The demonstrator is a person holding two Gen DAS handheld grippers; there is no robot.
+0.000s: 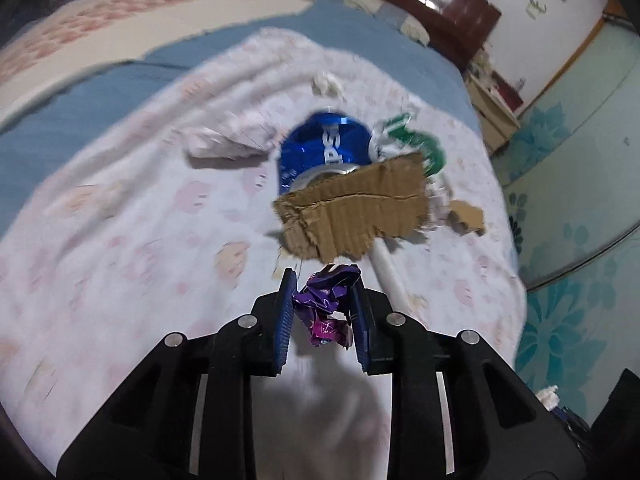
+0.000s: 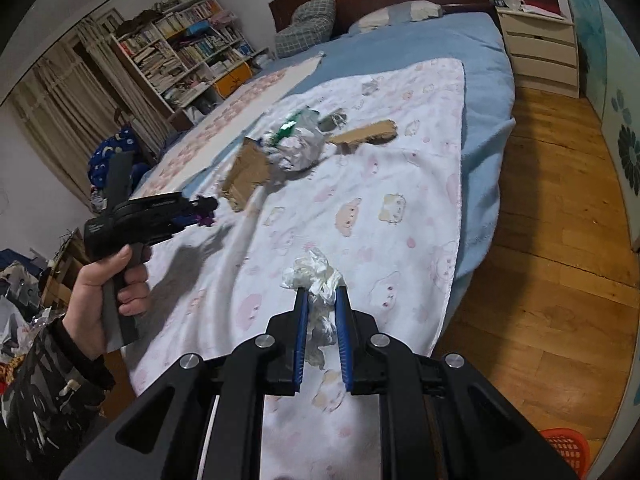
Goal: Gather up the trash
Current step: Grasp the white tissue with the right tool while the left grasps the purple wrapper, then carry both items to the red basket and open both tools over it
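Left gripper (image 1: 325, 280): clamped on a crumpled purple wrapper (image 1: 326, 304), just before the cardboard sheet (image 1: 352, 212).
Right gripper (image 2: 322, 294): gripping a white tissue wad (image 2: 316, 276), well apart from the cardboard, toward the bed's foot.
Remaining: blue can (image 1: 320, 148), green wrapper (image 1: 416, 144), paper scraps beside the cardboard.
Surface: patterned blanket (image 2: 392, 208) over a blue bed.
Room: bookshelf, nightstand, wooden floor; an orange basket (image 2: 568, 448) on the floor.
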